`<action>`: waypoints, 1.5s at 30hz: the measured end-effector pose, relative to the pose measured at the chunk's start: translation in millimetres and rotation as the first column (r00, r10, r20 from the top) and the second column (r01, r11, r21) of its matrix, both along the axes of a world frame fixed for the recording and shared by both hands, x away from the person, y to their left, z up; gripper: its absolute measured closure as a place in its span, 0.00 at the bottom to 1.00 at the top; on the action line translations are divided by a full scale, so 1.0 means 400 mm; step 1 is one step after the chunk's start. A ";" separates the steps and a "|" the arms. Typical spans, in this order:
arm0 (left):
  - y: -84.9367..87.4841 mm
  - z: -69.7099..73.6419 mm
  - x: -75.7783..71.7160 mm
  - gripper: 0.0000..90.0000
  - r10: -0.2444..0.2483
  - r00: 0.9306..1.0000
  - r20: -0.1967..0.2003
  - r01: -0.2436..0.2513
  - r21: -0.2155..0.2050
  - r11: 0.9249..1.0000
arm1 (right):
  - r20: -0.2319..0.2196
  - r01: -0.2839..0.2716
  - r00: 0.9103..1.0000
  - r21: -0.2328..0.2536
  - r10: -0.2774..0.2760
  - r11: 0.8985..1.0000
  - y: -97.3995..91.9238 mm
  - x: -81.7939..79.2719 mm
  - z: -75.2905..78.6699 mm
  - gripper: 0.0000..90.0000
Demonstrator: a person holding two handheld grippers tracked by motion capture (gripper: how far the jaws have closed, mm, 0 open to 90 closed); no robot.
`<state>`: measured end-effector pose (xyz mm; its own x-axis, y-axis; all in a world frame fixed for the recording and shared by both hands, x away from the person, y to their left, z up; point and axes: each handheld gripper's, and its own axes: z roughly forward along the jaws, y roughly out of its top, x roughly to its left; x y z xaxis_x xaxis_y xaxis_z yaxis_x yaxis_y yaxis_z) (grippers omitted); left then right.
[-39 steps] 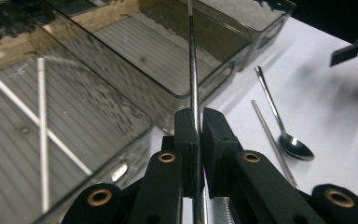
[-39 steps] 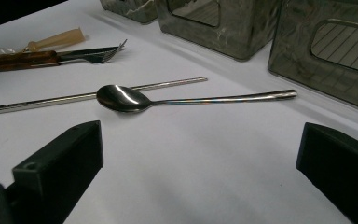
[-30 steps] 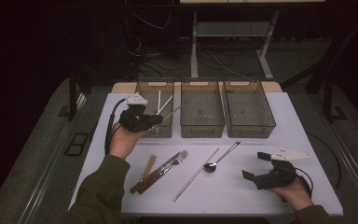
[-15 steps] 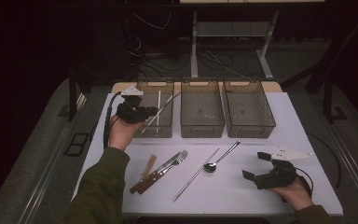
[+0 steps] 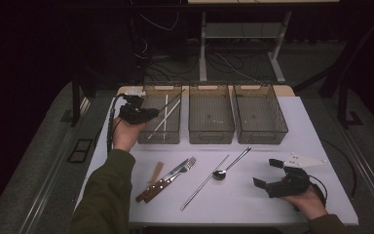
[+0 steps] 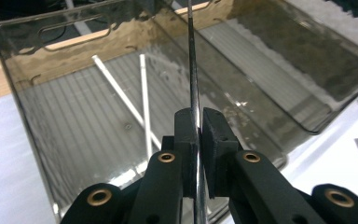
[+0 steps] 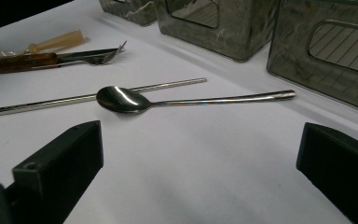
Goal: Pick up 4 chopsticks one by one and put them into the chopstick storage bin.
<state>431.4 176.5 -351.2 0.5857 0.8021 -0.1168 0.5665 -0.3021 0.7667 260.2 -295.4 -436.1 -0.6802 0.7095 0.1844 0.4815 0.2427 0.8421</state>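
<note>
Steel spoon (image 7: 121, 100), metal rod (image 7: 98, 97) touching, fork (image 7: 93, 57) beyond

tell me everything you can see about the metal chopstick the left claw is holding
The metal chopstick is a thin, straight, shiny silver rod, plain along what shows of it. It is pinched between the closed jaws of the left claw and slants out over the leftmost smoky clear bin, above two white sticks lying inside. Whether its far tip touches the bin cannot be told.

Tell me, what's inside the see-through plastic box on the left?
Two thin white sticks lie inside the clear smoky plastic box. The left gripper holds a thin metal rod over it. Its front corner is hidden.
</note>
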 end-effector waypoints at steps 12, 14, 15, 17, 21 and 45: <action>0.033 -0.030 0.052 0.94 0.064 0.997 -0.051 -0.063 0.035 0.997 | 0.002 -0.001 1.000 0.005 0.001 1.000 -0.001 -0.001 0.000 0.01; 0.033 -0.039 0.061 0.94 0.072 0.995 -0.064 -0.070 0.044 0.997 | 0.002 0.002 1.000 0.009 -0.002 1.000 -0.001 -0.001 0.000 0.01; 0.033 -0.044 0.065 0.94 0.075 0.995 -0.068 -0.072 0.046 0.996 | 0.001 0.003 1.000 0.010 -0.003 1.000 -0.001 -0.001 0.000 0.01; 0.029 -0.054 0.073 0.94 0.079 0.994 -0.078 -0.075 0.056 0.996 | 0.001 0.004 1.000 0.011 -0.004 1.000 -0.002 -0.001 0.000 0.01; 0.020 -0.072 0.085 0.94 0.079 0.992 -0.098 -0.071 0.081 0.994 | 0.000 0.002 1.000 0.013 -0.002 1.000 -0.002 -0.001 0.001 0.01; 0.002 -0.101 0.098 0.92 0.110 0.987 -0.121 -0.094 0.134 0.987 | 0.002 -0.003 1.000 0.012 0.003 1.000 -0.001 -0.002 0.002 0.01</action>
<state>470.7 177.4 -391.8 0.4871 0.8698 -0.0785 0.6901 -0.3283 0.6450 259.3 -296.0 -435.5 -0.6824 0.7054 0.1917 0.4796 0.2341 0.8457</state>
